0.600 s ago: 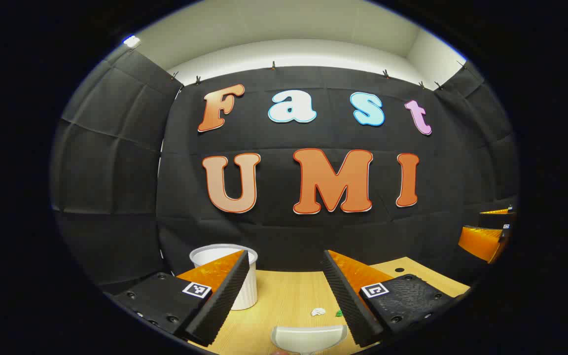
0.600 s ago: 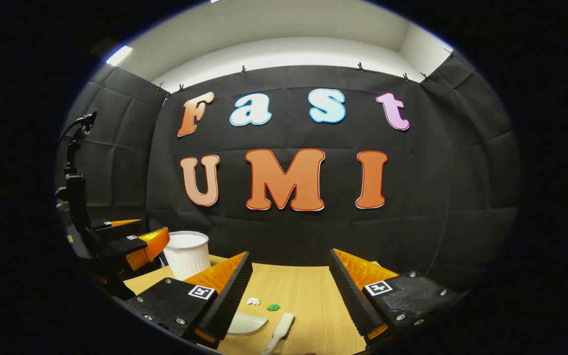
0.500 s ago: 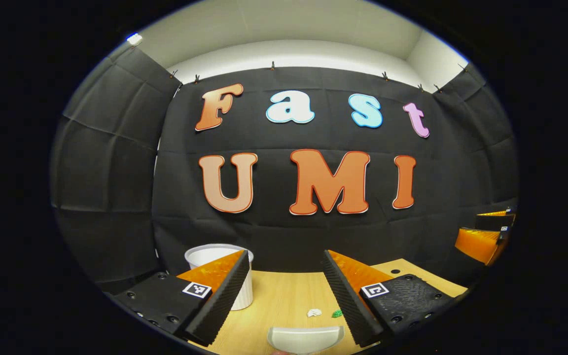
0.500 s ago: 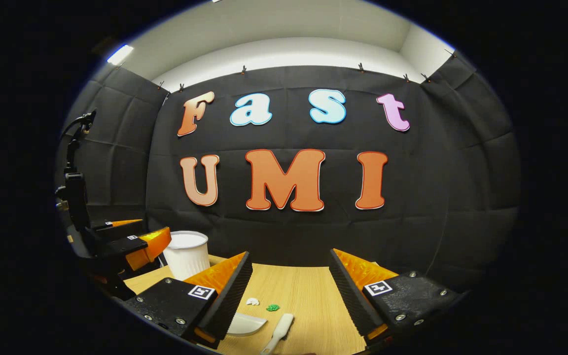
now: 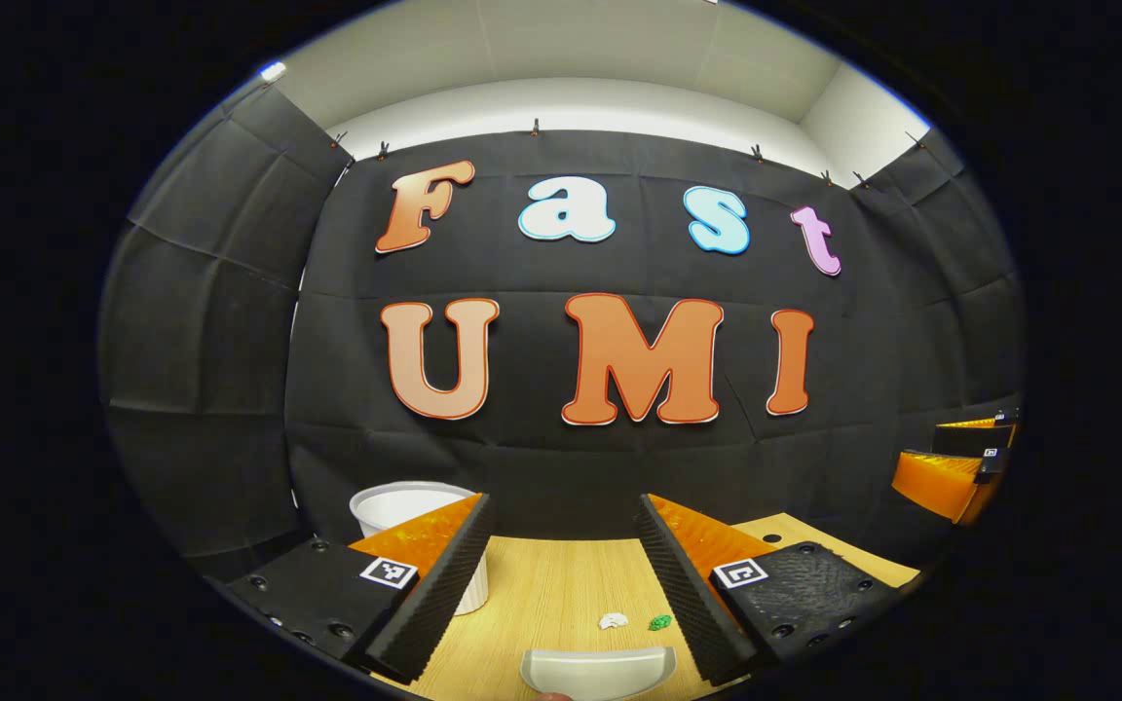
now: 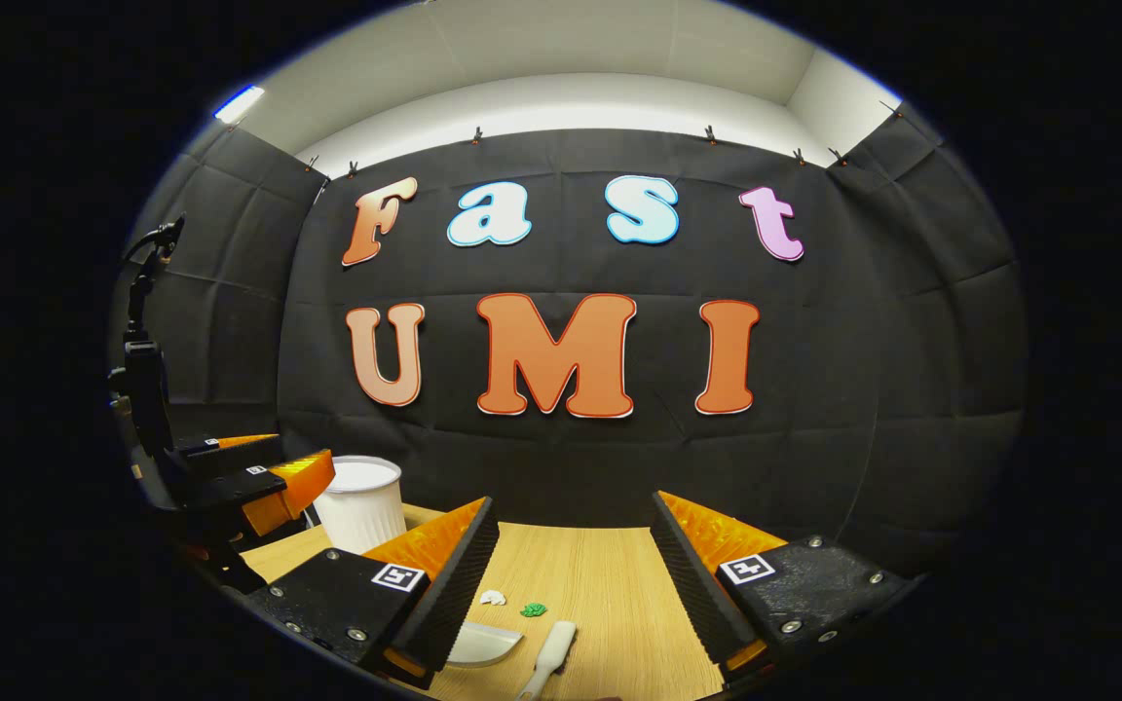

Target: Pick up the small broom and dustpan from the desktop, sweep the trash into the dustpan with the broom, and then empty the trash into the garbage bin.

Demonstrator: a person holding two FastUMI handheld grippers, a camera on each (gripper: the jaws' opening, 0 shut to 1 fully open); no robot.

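In the left gripper view, the left gripper [image 5: 561, 574] hangs above the wooden surface [image 5: 542, 594] with its jaws spread wide and nothing between them. The dustpan [image 5: 598, 672] lies on the surface directly below the gap, its open mouth turned toward the two bits of trash, a white scrap [image 5: 614, 620] and a green scrap [image 5: 659, 622], which sit just beyond it. That line-up suggests the gripper is placed for a descent onto the dustpan. The white ribbed garbage bin [image 5: 405, 511] stands at the back left, partly hidden behind the left finger. The dustpan's near edge and any handle are cut off at the bottom, so the grasp point is hard to judge. The right gripper [image 5: 951, 477] shows at the far right, cut off by the edge.

In the right gripper view, the right gripper [image 6: 571, 584] is likewise released, empty and held above the surface [image 6: 610, 584]. The small broom [image 6: 551, 657] lies flat below the gap, angled toward the near edge; its lower end is cut off, and I cannot tell bristles from handle. Beside it the dustpan [image 6: 483, 645] is half hidden under the left finger. The white scrap [image 6: 492, 598] and green scrap [image 6: 533, 609] lie close together past both tools. The garbage bin [image 6: 358, 501] stands at the back left, with the left gripper [image 6: 259, 477] hovering in front of it, apparently open.
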